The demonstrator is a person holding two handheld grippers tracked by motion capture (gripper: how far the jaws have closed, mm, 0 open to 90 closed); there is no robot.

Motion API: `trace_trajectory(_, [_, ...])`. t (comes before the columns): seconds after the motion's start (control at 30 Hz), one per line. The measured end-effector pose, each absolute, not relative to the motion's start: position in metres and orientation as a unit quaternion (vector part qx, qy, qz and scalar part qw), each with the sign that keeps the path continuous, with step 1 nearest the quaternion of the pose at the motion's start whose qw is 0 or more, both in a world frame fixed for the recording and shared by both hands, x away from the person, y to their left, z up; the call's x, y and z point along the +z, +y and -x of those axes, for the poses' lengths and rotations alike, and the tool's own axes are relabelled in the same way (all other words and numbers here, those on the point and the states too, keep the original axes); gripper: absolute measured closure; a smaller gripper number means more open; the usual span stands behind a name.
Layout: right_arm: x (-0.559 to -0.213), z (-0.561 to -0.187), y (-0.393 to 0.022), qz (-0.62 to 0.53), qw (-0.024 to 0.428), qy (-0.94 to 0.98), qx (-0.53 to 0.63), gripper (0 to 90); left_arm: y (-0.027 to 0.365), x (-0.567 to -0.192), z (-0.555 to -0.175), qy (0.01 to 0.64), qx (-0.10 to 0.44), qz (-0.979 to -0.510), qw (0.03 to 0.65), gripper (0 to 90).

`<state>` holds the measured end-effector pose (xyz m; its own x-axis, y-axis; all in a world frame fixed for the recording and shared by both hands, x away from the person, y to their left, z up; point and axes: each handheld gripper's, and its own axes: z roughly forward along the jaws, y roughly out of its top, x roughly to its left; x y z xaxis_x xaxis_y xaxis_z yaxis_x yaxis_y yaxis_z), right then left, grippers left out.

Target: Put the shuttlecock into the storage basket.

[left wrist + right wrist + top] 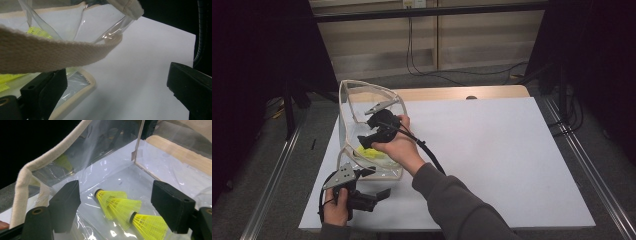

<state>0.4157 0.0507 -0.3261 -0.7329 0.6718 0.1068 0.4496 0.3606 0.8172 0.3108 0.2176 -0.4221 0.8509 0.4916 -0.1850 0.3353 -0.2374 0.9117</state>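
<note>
A clear plastic bag (346, 120) with beige fabric trim stands open on the left of the white table (492, 150). Yellow shuttlecocks (372, 154) lie on its bottom. My right gripper (369, 131) reaches down into the bag from the right. In the right gripper view it is open (116, 188), its jaws apart above the shuttlecocks (112, 198) with nothing pressed between them. My left gripper (377, 182) sits at the bag's near corner. Its jaws stand wide open (115, 77) over bare table, and the beige strap (50, 52) crosses just above one jaw.
A wooden board (452, 93) edges the table's far side. The right gripper's black cable (432, 157) trails over the forearm. Metal rails run along both sides of the table, and dark curtains close in left and right.
</note>
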Motion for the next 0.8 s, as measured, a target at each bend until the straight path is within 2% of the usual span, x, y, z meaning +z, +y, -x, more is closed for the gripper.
trace_trajectory(0.23, [-0.317,-0.413,0.039,-0.344,0.132,0.812,0.454,21.5,0.217,-0.422,-0.311,0.261,0.071,-0.785,0.557,3.1])
trace_trajectory(0.8, [-0.309,-0.400,0.018,-0.331,0.111,0.809,0.472,13.2,0.215,-0.421,-0.311,0.262,0.072,-0.784,0.558,3.1])
